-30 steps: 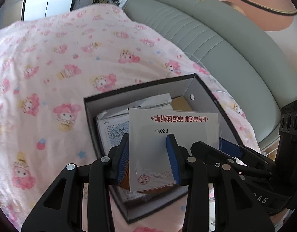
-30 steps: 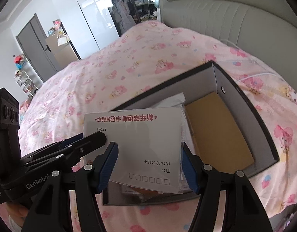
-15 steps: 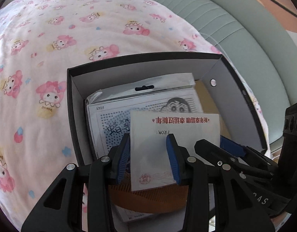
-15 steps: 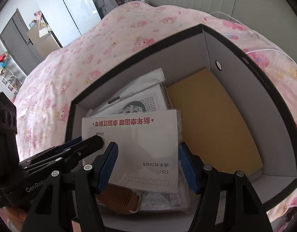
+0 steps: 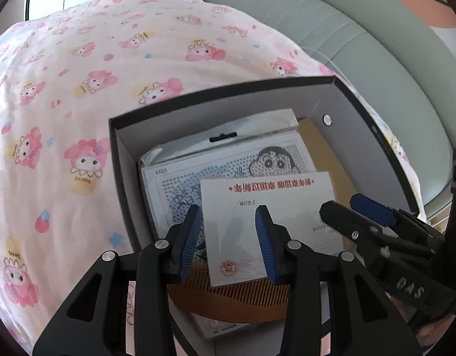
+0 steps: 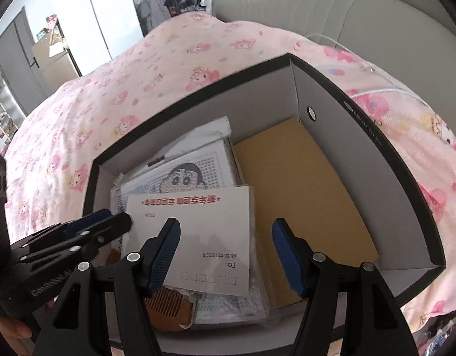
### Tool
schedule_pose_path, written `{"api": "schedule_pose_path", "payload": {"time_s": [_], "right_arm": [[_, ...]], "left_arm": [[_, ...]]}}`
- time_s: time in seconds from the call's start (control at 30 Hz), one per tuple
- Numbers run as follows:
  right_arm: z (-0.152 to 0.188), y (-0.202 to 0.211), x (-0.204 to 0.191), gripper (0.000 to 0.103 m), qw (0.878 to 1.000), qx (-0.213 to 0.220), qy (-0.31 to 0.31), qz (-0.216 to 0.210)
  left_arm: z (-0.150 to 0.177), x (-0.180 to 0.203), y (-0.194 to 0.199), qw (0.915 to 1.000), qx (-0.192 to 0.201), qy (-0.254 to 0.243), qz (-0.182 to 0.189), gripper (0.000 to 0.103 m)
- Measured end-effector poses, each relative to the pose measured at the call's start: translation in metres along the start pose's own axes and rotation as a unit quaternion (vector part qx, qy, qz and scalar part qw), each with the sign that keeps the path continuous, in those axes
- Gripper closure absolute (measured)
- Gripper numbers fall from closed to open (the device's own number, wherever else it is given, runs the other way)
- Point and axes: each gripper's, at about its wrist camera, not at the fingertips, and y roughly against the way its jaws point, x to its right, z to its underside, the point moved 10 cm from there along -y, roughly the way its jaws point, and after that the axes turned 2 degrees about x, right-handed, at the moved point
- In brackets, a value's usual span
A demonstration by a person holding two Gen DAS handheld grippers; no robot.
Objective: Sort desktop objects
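Note:
A white envelope [image 5: 266, 219] with red print lies inside an open black box [image 5: 118, 160], on top of a cartoon-printed packet [image 5: 228, 163] and a wooden comb [image 5: 228, 296]. My left gripper [image 5: 228, 243] is open, its fingers over the envelope's near left part. My right gripper [image 6: 225, 255] is open above the envelope [image 6: 204, 231] and the brown envelope [image 6: 296, 195] on the box floor. Neither gripper holds the envelope. The box also shows in the right wrist view [image 6: 406, 184].
The box sits on a pink cartoon-print bedspread [image 5: 65, 103]. A grey-green padded headboard [image 5: 361, 44] runs behind it. A white cable [image 6: 376, 89] lies on the bedspread by the box's right wall. A wardrobe and door [image 6: 35, 44] stand far off.
The envelope went down into the box and now rests on the packet. Both grippers' fingers have spread away from it and pulled back a little.

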Motion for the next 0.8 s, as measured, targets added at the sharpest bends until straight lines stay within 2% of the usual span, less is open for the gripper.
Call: {"api": "schedule_pose_path", "payload": {"time_s": [0.13, 0.2, 0.3, 0.4, 0.43, 0.5, 0.53, 0.57, 0.63, 0.8], "right_arm": [[0.009, -0.014, -0.006, 0.041, 1.0, -0.023, 0.01, 0.005], [0.011, -0.018, -0.006, 0.041, 0.999, -0.027, 0.022, 0.02], [0.01, -0.021, -0.006, 0.041, 0.999, -0.037, 0.017, 0.025], [0.005, -0.013, -0.005, 0.041, 0.999, -0.027, 0.014, 0.029], [0.002, -0.01, -0.006, 0.041, 0.999, -0.022, 0.015, 0.031], [-0.006, -0.001, -0.012, 0.041, 0.999, -0.012, 0.019, 0.033], [-0.01, 0.003, -0.016, 0.041, 0.999, -0.007, 0.021, 0.034], [-0.015, 0.006, -0.021, 0.041, 0.999, -0.002, 0.024, 0.035], [-0.026, 0.014, -0.036, 0.036, 0.999, 0.01, 0.031, 0.03], [-0.051, 0.029, -0.097, 0.036, 0.998, 0.028, 0.054, -0.014]], "left_arm": [[0.007, -0.004, -0.014, 0.9997, -0.018, 0.005, -0.013, 0.066], [0.008, -0.005, -0.016, 0.9994, -0.017, -0.008, -0.028, 0.066], [0.003, -0.005, -0.01, 0.9994, -0.012, -0.011, -0.031, 0.066], [-0.005, -0.007, 0.002, 0.9992, 0.002, -0.017, -0.037, 0.066], [-0.01, -0.008, 0.01, 0.9989, 0.012, -0.019, -0.041, 0.063], [-0.022, -0.014, 0.03, 0.998, 0.034, -0.02, -0.05, 0.05], [-0.028, -0.017, 0.038, 0.9973, 0.044, -0.02, -0.056, 0.037], [-0.034, -0.023, 0.049, 0.9962, 0.057, -0.02, -0.064, 0.034], [-0.047, -0.04, 0.076, 0.9921, 0.084, -0.024, -0.09, 0.033], [-0.073, -0.091, 0.132, 0.9826, 0.127, -0.004, -0.136, 0.024]]}}
